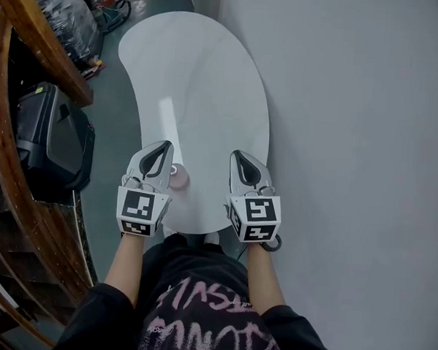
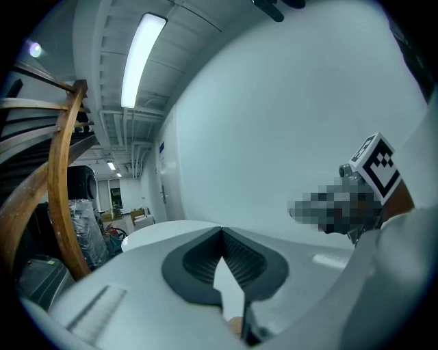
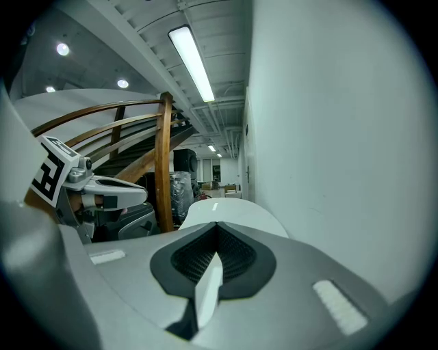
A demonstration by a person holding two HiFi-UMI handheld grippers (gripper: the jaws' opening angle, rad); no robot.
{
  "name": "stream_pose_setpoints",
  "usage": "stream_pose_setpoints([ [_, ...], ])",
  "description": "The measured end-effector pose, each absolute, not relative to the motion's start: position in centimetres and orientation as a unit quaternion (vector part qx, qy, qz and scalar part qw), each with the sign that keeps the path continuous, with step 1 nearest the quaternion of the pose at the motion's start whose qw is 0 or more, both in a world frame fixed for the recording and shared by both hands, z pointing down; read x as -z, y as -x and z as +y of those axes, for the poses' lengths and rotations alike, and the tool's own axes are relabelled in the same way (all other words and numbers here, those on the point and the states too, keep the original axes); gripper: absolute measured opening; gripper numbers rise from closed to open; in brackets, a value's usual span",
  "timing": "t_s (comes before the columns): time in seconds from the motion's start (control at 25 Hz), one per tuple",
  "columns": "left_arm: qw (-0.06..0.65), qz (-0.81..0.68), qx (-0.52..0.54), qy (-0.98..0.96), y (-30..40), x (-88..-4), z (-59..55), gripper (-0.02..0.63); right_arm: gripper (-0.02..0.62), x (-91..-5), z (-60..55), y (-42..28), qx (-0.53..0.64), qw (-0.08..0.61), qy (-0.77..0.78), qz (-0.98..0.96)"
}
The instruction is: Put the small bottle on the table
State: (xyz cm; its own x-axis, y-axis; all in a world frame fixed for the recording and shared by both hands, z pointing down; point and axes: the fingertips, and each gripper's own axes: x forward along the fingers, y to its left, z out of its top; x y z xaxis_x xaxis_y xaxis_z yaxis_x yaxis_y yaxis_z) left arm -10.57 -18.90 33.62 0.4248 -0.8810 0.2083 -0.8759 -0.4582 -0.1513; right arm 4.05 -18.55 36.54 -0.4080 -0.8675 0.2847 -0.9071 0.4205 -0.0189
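Note:
A small bottle with a pinkish top [image 1: 180,177] stands on the white kidney-shaped table [image 1: 195,74], near its front end. It is just right of my left gripper [image 1: 166,144], partly tucked under that gripper's edge. The left jaws meet at their tips and hold nothing; in the left gripper view [image 2: 220,232] a peach speck [image 2: 235,326] shows low in the gap behind the tips. My right gripper [image 1: 236,154] hovers over the table's near right edge, also shut and empty, with its tips [image 3: 217,225] pointing along the table [image 3: 226,208].
A white wall [image 1: 352,141] runs close along the table's right side. On the left stand a curved wooden handrail [image 1: 36,29], a black case [image 1: 52,136] and plastic-wrapped goods [image 1: 66,16]. Grey floor [image 1: 110,165] lies between them and the table.

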Motion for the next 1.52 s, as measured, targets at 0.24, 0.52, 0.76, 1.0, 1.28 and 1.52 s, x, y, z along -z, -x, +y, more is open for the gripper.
stream_pose_setpoints([
  [0.24,0.016,0.520,0.121,0.846,10.4,-32.4,-19.2,0.000,0.012,-35.4,-19.0,-4.2,-0.080,0.107,-0.533,-0.836],
  [0.52,0.016,0.524,0.115,0.844,10.3,-31.1,-19.8,0.000,0.012,-34.8,-19.3,-4.3,-0.073,0.104,-0.532,-0.837],
  [0.76,0.020,0.520,0.112,0.846,10.5,-30.9,-19.9,0.000,0.012,-34.0,-19.5,-4.3,-0.063,0.102,-0.532,-0.838],
  [1.0,0.030,0.518,0.111,0.847,10.6,-30.6,-20.0,0.000,0.012,-33.3,-19.7,-4.2,-0.056,0.096,-0.530,-0.841],
  [1.28,0.038,0.519,0.110,0.847,10.3,-29.9,-20.6,0.000,0.012,-32.7,-20.4,-4.3,-0.049,0.094,-0.527,-0.843],
  [1.52,0.038,0.517,0.110,0.848,10.3,-29.9,-20.9,0.000,0.012,-32.7,-20.7,-4.3,-0.049,0.089,-0.528,-0.843],
])
